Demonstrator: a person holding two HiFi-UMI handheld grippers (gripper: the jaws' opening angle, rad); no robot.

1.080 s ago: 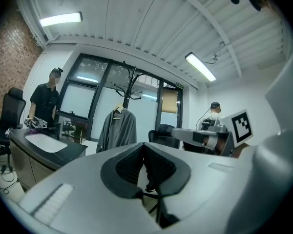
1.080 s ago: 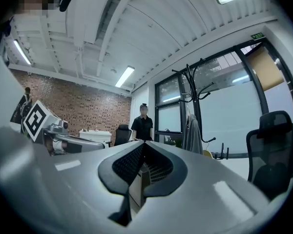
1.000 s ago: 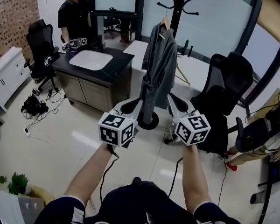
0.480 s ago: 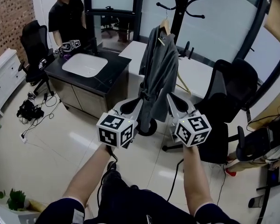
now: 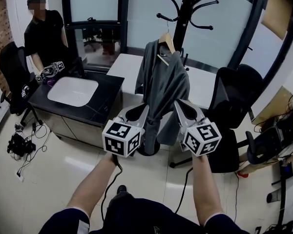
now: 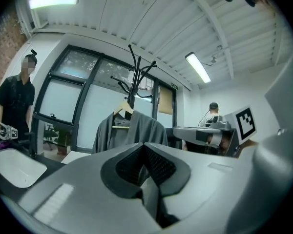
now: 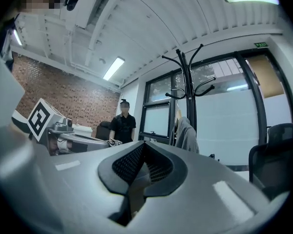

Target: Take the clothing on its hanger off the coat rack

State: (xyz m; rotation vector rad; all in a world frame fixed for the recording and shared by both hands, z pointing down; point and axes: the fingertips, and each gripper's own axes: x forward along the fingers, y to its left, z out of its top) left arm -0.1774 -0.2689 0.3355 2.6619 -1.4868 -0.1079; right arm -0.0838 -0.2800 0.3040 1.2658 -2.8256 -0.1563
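A grey garment hangs on a wooden hanger from the black coat rack. Both my grippers are held level in front of it, short of the cloth. My left gripper is shut with nothing in it, its tip low by the garment's left hem. My right gripper is shut and empty too, beside the right hem. In the left gripper view the garment and hanger lie straight ahead of the shut left gripper. From the shut right gripper the garment shows edge-on by the rack.
A person in black stands behind a dark desk holding a white tray. A white table sits behind the rack and a black office chair to its right. Cables lie on the floor at left.
Both grippers and the head camera have moved closer to the coat rack; the garment looms larger between the two grippers. Both stay shut.
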